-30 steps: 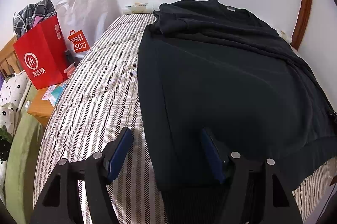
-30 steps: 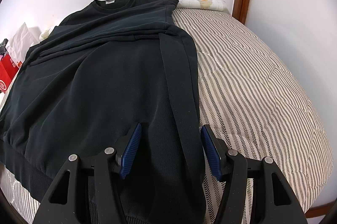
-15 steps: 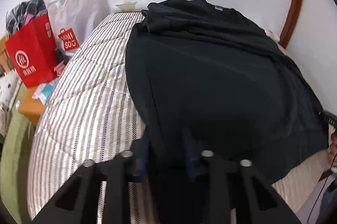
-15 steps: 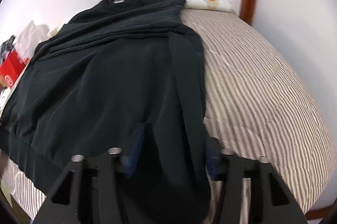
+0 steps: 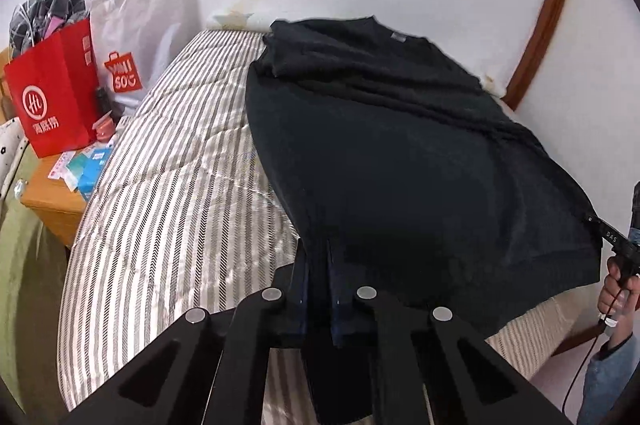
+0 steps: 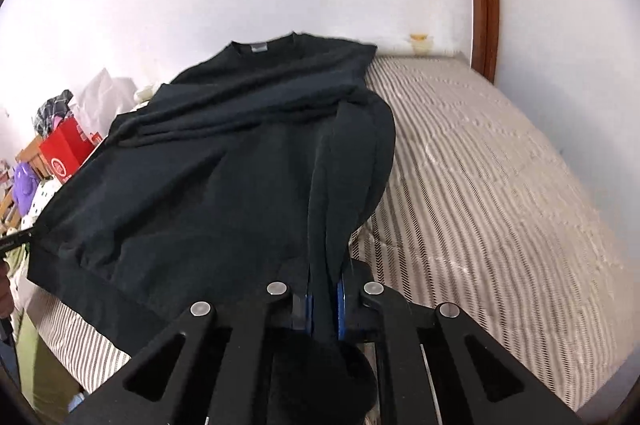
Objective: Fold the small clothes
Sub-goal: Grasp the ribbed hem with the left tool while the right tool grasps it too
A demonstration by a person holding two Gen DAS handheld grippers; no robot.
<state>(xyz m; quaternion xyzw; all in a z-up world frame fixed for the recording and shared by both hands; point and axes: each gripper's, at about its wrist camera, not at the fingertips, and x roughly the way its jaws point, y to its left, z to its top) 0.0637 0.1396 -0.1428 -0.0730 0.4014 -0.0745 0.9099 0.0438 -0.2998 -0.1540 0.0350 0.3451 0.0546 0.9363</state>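
Observation:
A black sweatshirt lies spread on a striped bed, collar toward the far wall, sleeves folded across its body. My left gripper is shut on the hem at the sweatshirt's near left corner, and the cloth rises off the bed there. In the right wrist view the same sweatshirt fills the middle. My right gripper is shut on the near right corner, pinching the hem and the sleeve that lies on it. The other gripper shows at the edge of each view, held by a hand.
The striped quilt runs bare to the sweatshirt's left, and to its right. A red paper bag and a white shopping bag stand on a wooden bedside stand. White walls and a curved brown wooden frame lie behind.
Both grippers went from open around the hem corners to shut on them. Both have lifted and tipped up, raising the sweatshirt's near edge off the quilt.

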